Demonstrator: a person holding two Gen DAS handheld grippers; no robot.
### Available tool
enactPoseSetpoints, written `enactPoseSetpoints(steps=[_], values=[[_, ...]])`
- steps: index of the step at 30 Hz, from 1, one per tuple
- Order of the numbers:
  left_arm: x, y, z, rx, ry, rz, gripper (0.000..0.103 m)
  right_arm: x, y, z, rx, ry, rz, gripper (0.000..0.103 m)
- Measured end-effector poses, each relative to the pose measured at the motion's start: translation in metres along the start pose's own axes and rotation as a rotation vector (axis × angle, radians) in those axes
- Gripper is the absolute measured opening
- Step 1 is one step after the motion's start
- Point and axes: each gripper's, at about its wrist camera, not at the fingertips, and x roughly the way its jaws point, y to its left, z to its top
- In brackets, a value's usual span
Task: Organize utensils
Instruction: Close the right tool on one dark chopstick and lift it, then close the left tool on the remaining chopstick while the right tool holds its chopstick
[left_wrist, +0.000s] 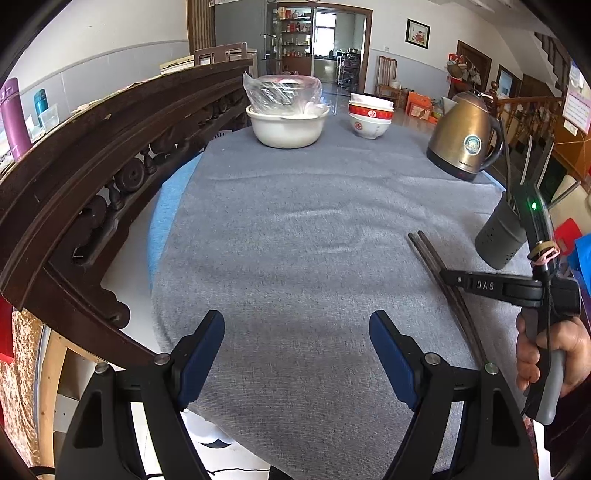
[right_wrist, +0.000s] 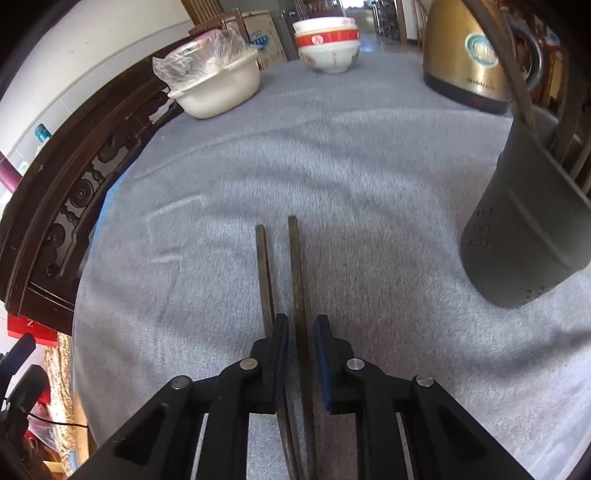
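Note:
Two dark wooden chopsticks (right_wrist: 295, 258) lie side by side on the grey cloth, and in the left wrist view the chopsticks (left_wrist: 430, 256) run along the right side. My right gripper (right_wrist: 301, 319) is lowered over them with its jaws narrowed. One stick runs between the blue pads with a thin gap on each side, while the other passes under the left finger. A grey perforated utensil holder (right_wrist: 524, 236) stands tilted just to the right, with several utensils in it. My left gripper (left_wrist: 295, 317) hangs open over bare cloth, with nothing between its fingers.
A cream pot (left_wrist: 286, 125) covered in plastic wrap, stacked red-and-white bowls (left_wrist: 369, 118) and a gold kettle (left_wrist: 465, 140) stand at the far side. A carved dark wooden chair back (left_wrist: 92, 177) curves along the left edge. A person's hand (left_wrist: 546, 354) holds the right gripper's handle.

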Motion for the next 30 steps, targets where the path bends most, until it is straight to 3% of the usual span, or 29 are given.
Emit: enactPoseSetpoints(steps=[3,7,12,18,22,25,30], values=[[-0.001,-0.003,0.002,0.002,0.0,0.001,0.081,-0.001,0.002,-0.003,-0.015,-0.001,-0.029,0.017],[0.0,-0.013,0.002,0.017,0.002,-0.004,0.081,-0.006,-0.004,-0.006,0.014,-0.018,-0.056,0.007],[0.004,-0.032,0.001,0.061,0.023,-0.04,0.081,-0.024,-0.03,-0.017,0.091,-0.071,-0.085,0.006],[0.035,-0.05,0.014,0.047,0.14,-0.164,0.081,-0.043,-0.061,-0.032,0.17,-0.109,-0.085,0.006],[0.06,-0.06,0.031,0.036,0.194,-0.194,0.081,-0.049,-0.07,-0.027,0.21,-0.136,0.003,0.009],[0.078,-0.07,0.044,0.037,0.234,-0.218,0.081,-0.047,-0.062,-0.016,0.167,-0.171,-0.015,0.009],[0.105,-0.079,0.059,0.001,0.304,-0.251,0.081,-0.021,-0.053,0.002,0.145,-0.152,-0.044,0.009]])
